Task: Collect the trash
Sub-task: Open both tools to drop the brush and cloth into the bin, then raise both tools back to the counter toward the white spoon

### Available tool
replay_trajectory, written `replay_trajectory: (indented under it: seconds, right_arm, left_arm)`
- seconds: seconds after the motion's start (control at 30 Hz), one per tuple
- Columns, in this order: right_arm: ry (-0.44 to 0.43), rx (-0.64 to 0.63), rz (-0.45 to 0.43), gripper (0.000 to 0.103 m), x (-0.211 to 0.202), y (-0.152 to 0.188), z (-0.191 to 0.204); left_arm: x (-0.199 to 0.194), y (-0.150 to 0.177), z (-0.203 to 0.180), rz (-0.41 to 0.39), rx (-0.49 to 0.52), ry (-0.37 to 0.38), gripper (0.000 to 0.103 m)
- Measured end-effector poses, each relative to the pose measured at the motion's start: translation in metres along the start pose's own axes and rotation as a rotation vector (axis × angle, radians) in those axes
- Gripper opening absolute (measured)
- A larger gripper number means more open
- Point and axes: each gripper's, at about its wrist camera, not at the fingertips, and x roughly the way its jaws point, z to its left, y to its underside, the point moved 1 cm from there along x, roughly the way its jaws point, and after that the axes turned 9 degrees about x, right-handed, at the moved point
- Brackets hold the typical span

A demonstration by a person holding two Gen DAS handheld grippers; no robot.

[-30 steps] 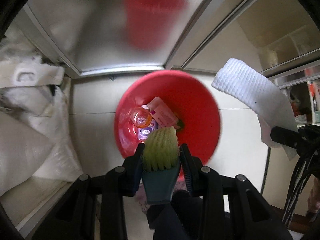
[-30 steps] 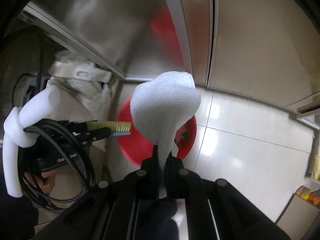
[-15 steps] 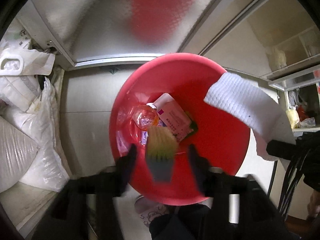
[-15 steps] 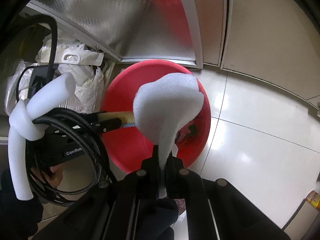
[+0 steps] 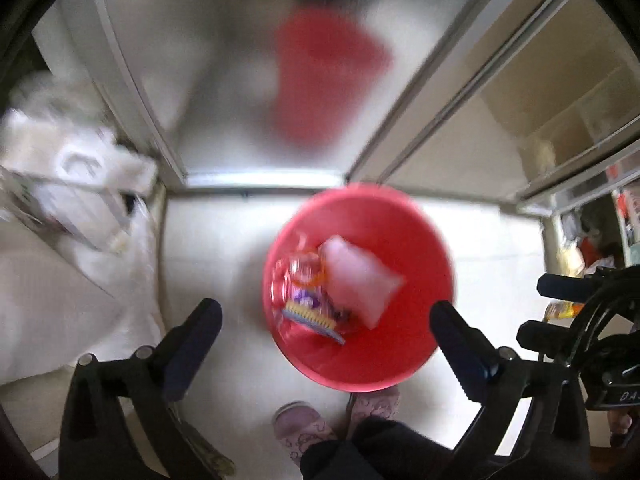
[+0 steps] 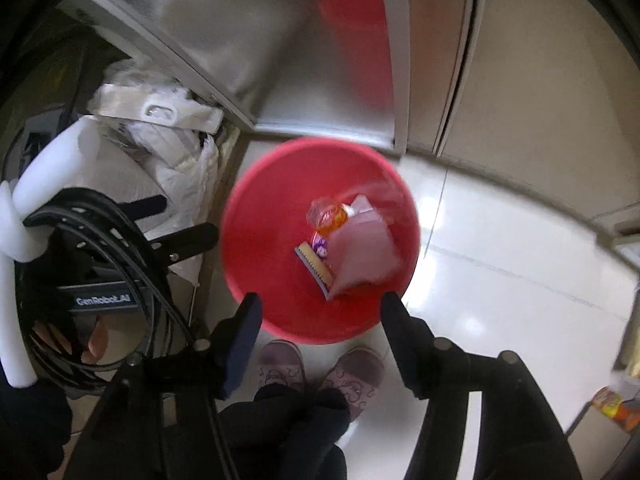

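Both tongs above the red basin [image 5: 360, 284], pointing down. Left tongs [image 5: 324, 320] released, jaws opening, nothing between them. Right tongs [image 6: 320, 304] released too, jaws opening, empty. Trash sits in the basin on the floor [image 6: 500, 280]: brush [image 6: 314, 266] lying flat, white wipe [image 6: 362, 256] beside and partly over it, small orange-capped bottle [image 6: 326, 214] just above, purple wrapper [image 5: 304, 300] underneath. White bags [image 6: 160, 152] stacked left of the basin. Person's slippers [image 6: 320, 368] at its near rim.

Bright diffuse daylight; motion blur throughout; glare on floor tiles [image 6: 472, 320]; fisheye bending, dark corners.
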Motion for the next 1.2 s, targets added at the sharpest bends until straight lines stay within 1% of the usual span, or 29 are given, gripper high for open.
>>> replay_trajectory:
  seconds: [0.07,0.1,0.17,0.23,0.27,0.3,0.33,0.37,0.4,0.43,0.47,0.5,0.53,0.6,0.63,0.67,0.7,0.73,0.77,0.83,0.87,0.93,0.97,1.0,1.03,1.07,1.1,1.13,1.2]
  right_arm:
    - [0.014,-0.032,-0.065,0.058,-0.056,0.000,0.020]
    - [0.016,-0.043,-0.088,0.058,-0.074,-0.002,0.026]
    - [0.018,-0.073,-0.160,0.058,-0.138,-0.002,0.047]
    - [0.021,-0.108,-0.228,0.058,-0.200,-0.002,0.060]
    - [0.028,-0.134,-0.280,0.058,-0.245,-0.002,0.075]
    - [0.030,-0.156,-0.323,0.058,-0.279,-0.001,0.085]
    - [0.030,-0.174,-0.355,0.058,-0.305,0.001,0.084]
    - [0.034,-0.202,-0.415,0.058,-0.351,0.002,0.098]
    - [0.036,-0.223,-0.462,0.058,-0.383,0.005,0.107]
    - [0.039,-0.237,-0.496,0.058,-0.403,0.007,0.118]
    - [0.037,-0.263,-0.559,0.058,-0.447,0.010,0.130]
    - [0.039,-0.279,-0.609,0.058,-0.478,0.013,0.138]
    - [0.041,-0.297,-0.664,0.058,-0.509,0.016,0.150]
    - [0.046,-0.333,-0.764,0.059,-0.567,0.026,0.165]
    - [0.048,-0.344,-0.802,0.059,-0.583,0.030,0.167]
    - [0.049,-0.359,-0.855,0.059,-0.612,0.036,0.176]
    - [0.049,-0.369,-0.891,0.059,-0.630,0.040,0.183]
    - [0.043,-0.388,-0.937,0.059,-0.656,0.047,0.191]
    - [0.037,-0.398,-0.962,0.060,-0.675,0.051,0.197]
    - [0.022,-0.437,-0.989,0.060,-0.694,0.054,0.215]
    - [0.021,-0.450,-0.994,0.060,-0.690,0.053,0.218]
    - [-0.016,-0.483,-0.961,0.060,-0.706,0.057,0.229]
    - [-0.042,-0.487,-0.936,0.060,-0.696,0.053,0.237]
    - [-0.081,-0.493,-0.903,0.060,-0.683,0.050,0.239]
    - [-0.119,-0.497,-0.875,0.062,-0.677,0.048,0.232]
    - [-0.127,-0.498,-0.859,0.064,-0.676,0.051,0.238]
    - [-0.133,-0.514,-0.844,0.064,-0.665,0.051,0.242]
    - [-0.142,-0.534,-0.835,0.064,-0.659,0.052,0.246]
    - [-0.122,-0.556,-0.874,0.065,-0.658,0.056,0.245]
  left_arm:
    - [-0.047,-0.015,-0.006,-0.081,0.006,-0.021,0.103]
    - [-0.072,-0.024,-0.010,-0.125,0.010,-0.036,0.103]
    - [-0.130,-0.043,-0.018,-0.225,0.017,-0.066,0.103]
    - [-0.194,-0.064,-0.023,-0.340,0.024,-0.123,0.103]
    - [-0.222,-0.072,-0.026,-0.387,0.026,-0.148,0.103]
    - [-0.253,-0.081,-0.029,-0.439,0.029,-0.181,0.103]
    - [-0.284,-0.089,-0.035,-0.492,0.034,-0.213,0.103]
    - [-0.319,-0.098,-0.040,-0.549,0.038,-0.256,0.103]
    - [-0.349,-0.107,-0.041,-0.602,0.043,-0.295,0.103]
    - [-0.379,-0.115,-0.046,-0.655,0.047,-0.331,0.103]
    - [-0.411,-0.122,-0.052,-0.709,0.049,-0.374,0.103]
    - [-0.437,-0.129,-0.057,-0.747,0.051,-0.401,0.103]
    - [-0.462,-0.135,-0.061,-0.785,0.053,-0.410,0.103]
    - [-0.507,-0.148,-0.064,-0.846,0.023,-0.414,0.103]
    - [-0.525,-0.155,-0.061,-0.868,-0.001,-0.411,0.103]
    - [-0.542,-0.161,-0.059,-0.886,-0.030,-0.412,0.103]
    - [-0.556,-0.167,-0.057,-0.901,-0.063,-0.419,0.103]
    - [-0.567,-0.171,-0.055,-0.912,-0.085,-0.426,0.103]
    - [-0.575,-0.175,-0.054,-0.920,-0.109,-0.439,0.103]
    - [-0.579,-0.186,-0.054,-0.926,-0.152,-0.464,0.103]
    - [-0.578,-0.193,-0.050,-0.916,-0.185,-0.488,0.103]
    - [-0.575,-0.209,-0.045,-0.874,-0.241,-0.544,0.103]
    - [-0.571,-0.217,-0.044,-0.830,-0.262,-0.579,0.103]
    - [-0.571,-0.224,-0.046,-0.797,-0.264,-0.575,0.103]
    - [-0.571,-0.227,-0.049,-0.781,-0.249,-0.524,0.103]
    - [-0.570,-0.228,-0.053,-0.785,-0.234,-0.450,0.103]
    - [-0.570,-0.226,-0.057,-0.795,-0.227,-0.402,0.103]
    - [-0.569,-0.225,-0.063,-0.799,-0.222,-0.370,0.103]
    - [-0.566,-0.223,-0.072,-0.773,-0.218,-0.345,0.103]
